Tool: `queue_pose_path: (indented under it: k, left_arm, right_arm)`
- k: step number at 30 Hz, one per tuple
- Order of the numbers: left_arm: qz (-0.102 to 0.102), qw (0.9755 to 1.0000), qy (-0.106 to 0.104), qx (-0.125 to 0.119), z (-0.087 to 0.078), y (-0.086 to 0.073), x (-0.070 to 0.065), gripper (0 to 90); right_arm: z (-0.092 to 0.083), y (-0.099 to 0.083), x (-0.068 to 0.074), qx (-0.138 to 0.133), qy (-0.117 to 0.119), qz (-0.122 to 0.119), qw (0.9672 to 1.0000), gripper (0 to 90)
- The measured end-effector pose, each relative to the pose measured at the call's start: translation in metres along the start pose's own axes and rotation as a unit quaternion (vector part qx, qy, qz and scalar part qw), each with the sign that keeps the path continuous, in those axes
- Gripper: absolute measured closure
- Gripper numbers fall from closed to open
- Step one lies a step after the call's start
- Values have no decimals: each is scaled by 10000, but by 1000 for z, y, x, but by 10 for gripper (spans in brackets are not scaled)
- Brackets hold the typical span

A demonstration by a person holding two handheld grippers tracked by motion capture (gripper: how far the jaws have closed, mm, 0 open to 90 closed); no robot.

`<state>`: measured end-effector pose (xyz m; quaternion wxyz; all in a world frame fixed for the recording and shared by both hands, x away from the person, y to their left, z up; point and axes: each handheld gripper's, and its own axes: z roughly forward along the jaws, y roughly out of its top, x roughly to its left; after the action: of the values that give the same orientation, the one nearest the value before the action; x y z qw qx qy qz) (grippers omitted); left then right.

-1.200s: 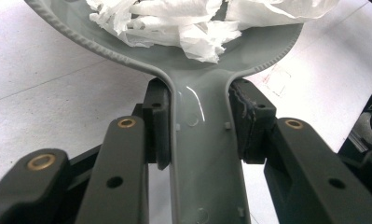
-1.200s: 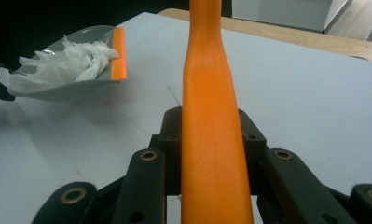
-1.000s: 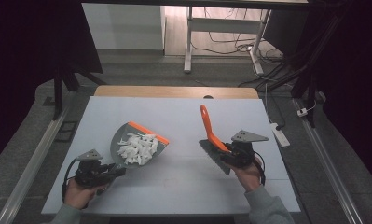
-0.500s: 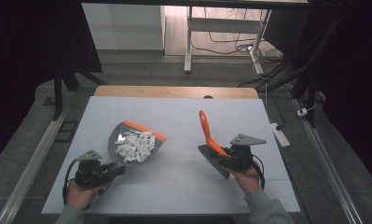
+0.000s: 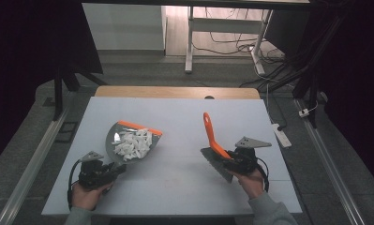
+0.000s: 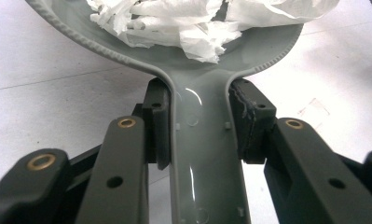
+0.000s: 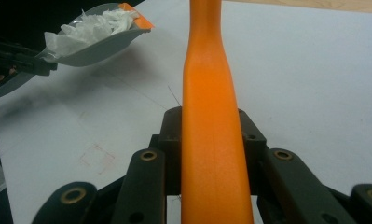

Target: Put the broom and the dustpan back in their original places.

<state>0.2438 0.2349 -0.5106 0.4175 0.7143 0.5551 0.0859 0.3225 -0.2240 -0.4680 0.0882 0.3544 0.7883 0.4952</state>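
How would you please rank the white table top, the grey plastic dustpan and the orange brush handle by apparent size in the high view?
1. White table top, by far the largest.
2. Grey plastic dustpan.
3. Orange brush handle, slimmest; its length looks close to the dustpan's width.

Table point(image 5: 175, 122) evenly lit, surroundings dark; gripper views soft, handle glare.

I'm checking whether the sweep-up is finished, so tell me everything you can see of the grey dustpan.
The dustpan is glossy grey plastic with a ribbed rim, an orange strip along its front lip and a flat handle. The left gripper is clamped on that handle from both sides. The pan is held over the left part of the white table, lip pointing away from the person. A heap of torn white paper scraps lies in it.
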Motion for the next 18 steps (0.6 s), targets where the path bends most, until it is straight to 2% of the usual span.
queue_pose_path:
  k: [7,18]
  left_arm:
    - [-230,9995,202,-67,3,-2,2,611]
    - [-612,9972,433,-27,9,-4,14,611]
  right_arm:
    - [4,-4,-2,62,66,141,9999,698]
    - [12,-9,0,191,105,209,9995,698]
